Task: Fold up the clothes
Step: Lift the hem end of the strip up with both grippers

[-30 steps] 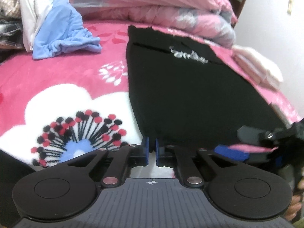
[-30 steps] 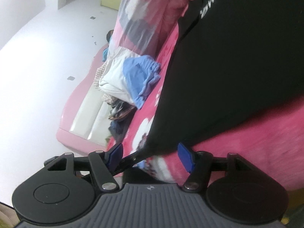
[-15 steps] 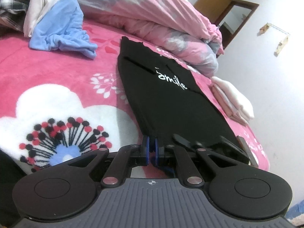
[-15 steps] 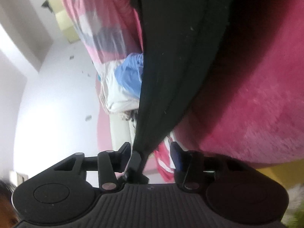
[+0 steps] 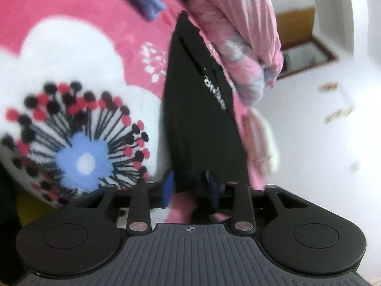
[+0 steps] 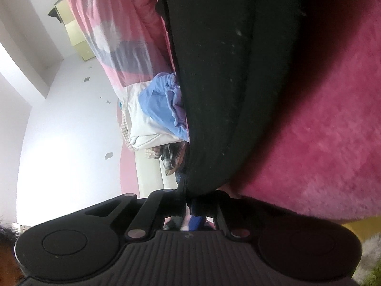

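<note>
A black T-shirt [image 5: 200,124] with white lettering lies flat on the pink flowered blanket [image 5: 71,12]. My left gripper [image 5: 191,186] sits at its near hem and its jaws are opening. The hem corner lies loose between the blue pads [image 5: 168,184], which stand apart from it. The left wrist view is blurred and tilted. In the right wrist view, rolled on its side, the same black T-shirt [image 6: 226,83] runs down into my right gripper [image 6: 190,200], whose jaws are shut on the cloth's edge just above the blanket [image 6: 321,131].
A rolled pink and grey duvet [image 5: 238,23] lies along the bed's far side. A crumpled blue garment [image 6: 159,104] rests on white laundry beyond the shirt. Pale folded cloth [image 5: 262,143] sits at the bed's edge by the white wall. A person's hair [image 6: 4,250] shows at lower left.
The left jaws, shut on the hem before, have parted, and that view has rolled and dropped closer to the blanket. The right jaws have closed onto the shirt's edge.
</note>
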`<state>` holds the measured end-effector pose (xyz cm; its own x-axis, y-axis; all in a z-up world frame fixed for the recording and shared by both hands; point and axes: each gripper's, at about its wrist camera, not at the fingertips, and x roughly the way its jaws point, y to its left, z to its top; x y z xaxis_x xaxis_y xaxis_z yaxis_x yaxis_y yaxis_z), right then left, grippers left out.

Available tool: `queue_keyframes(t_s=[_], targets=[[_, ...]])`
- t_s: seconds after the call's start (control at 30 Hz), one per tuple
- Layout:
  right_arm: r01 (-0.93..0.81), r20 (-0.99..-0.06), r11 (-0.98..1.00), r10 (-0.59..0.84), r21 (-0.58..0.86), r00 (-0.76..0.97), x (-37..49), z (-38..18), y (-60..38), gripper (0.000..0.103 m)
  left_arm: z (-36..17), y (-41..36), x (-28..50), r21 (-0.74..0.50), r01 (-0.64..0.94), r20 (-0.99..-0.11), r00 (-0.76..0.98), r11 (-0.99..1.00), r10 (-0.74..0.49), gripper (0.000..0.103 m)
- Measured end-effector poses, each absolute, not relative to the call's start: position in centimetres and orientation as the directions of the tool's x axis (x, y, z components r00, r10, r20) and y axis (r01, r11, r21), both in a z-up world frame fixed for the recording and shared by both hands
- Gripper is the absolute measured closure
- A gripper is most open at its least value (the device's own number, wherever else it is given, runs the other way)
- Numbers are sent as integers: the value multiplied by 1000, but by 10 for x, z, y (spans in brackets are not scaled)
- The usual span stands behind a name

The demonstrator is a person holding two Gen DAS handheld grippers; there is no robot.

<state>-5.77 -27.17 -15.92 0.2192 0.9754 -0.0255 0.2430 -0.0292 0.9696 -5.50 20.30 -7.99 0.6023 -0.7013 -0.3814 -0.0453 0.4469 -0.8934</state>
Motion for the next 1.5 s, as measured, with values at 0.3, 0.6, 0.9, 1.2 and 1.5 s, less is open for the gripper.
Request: queue_keyframes(t_s=[0.3, 0.6, 0.9, 1.2, 1.5], targets=[[246, 1, -56, 976, 968, 217, -57, -157, -271, 100, -95, 194, -36, -907, -124, -399, 564, 403, -723, 67], [249, 29, -85, 975, 965, 222, -55, -159, -273, 100, -107, 186, -18, -947, -163, -321, 558, 279, -765, 67], [221, 48, -90, 981, 971, 188, -49, -158, -271, 98, -112, 180, -16, -946, -165, -323, 554, 279, -767, 79], [-131, -266, 295, 943, 947, 199, -63, -100, -329, 59, -92, 168, -20, -860, -109, -474, 528, 498, -704, 86], [-195, -409, 619, 690, 761, 597, -86, -37, -479, 56, -83, 162, -20, -802, -86, -546, 507, 591, -667, 86]])
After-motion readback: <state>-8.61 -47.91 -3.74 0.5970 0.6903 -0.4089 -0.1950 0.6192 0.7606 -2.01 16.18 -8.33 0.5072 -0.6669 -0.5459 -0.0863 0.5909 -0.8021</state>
